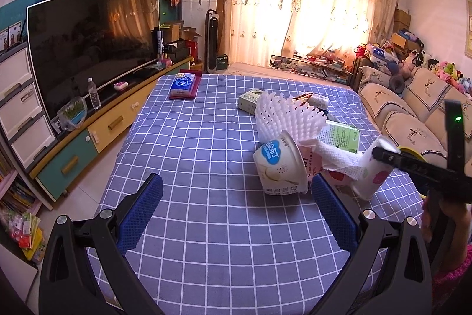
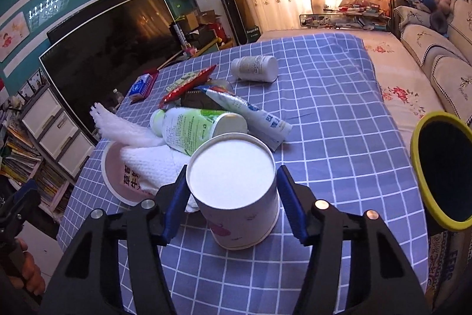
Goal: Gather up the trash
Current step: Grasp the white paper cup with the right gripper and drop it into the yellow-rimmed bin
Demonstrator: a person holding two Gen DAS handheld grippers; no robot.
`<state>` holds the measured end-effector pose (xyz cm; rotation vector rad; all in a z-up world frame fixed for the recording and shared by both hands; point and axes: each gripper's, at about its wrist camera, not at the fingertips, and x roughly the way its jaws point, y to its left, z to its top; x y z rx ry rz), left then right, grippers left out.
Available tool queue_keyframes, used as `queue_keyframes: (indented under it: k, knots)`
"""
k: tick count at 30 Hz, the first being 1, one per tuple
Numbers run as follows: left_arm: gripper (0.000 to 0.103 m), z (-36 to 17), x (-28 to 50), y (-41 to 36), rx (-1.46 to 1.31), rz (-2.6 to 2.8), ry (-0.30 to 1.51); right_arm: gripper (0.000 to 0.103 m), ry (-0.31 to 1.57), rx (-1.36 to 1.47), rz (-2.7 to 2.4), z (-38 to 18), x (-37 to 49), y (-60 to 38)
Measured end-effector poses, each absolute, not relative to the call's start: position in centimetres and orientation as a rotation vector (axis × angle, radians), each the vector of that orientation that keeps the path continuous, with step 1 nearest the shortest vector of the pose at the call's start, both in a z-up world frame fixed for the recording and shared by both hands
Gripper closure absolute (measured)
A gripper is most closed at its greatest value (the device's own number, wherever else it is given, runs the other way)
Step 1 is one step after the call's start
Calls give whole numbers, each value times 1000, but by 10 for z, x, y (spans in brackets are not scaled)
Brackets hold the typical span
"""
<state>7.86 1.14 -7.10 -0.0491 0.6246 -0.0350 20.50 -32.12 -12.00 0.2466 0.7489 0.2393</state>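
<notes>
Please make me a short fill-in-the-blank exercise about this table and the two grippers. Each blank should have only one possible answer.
1. The paper cup stands between the fingers of the ____ gripper.
2. The jaws of the left gripper are wide ____.
3. The white pill bottle is not upright on the tablecloth; it lies on its ____.

Missing words: right; open; side

TV [image 1: 91, 49] left, sofa [image 1: 413, 114] right, curtains [image 1: 309, 11] behind, tissue pack [image 1: 184, 84].
</notes>
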Motion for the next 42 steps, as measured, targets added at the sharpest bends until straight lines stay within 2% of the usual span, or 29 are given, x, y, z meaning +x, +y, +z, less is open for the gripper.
queue_keyframes:
  k: [6, 11, 18, 25, 27, 29, 42]
  knots:
    - [4, -74, 79, 9, -43, -46, 627, 47, 622, 258, 162, -78, 181, -366]
    - [4, -76, 83, 5, -38, -53, 632, 47, 563, 300, -78, -68, 181, -452]
    - [4, -81, 96, -10, -19, -67, 657, 47, 741, 311, -373, -138, 227, -554]
    - [4, -92, 117, -26, -10, -85, 711, 46, 873, 315, -480, -207, 252, -599]
    - [4, -97, 125, -29, -15, -86, 730, 41, 894, 322, -492, -220, 255, -607]
    - [4, -102, 132, -33, -16, -85, 743, 36, 895, 324, -501, -226, 255, -609]
    - [4, -133, 179, -45, -24, -85, 844, 33, 891, 314, -465, -225, 247, -595]
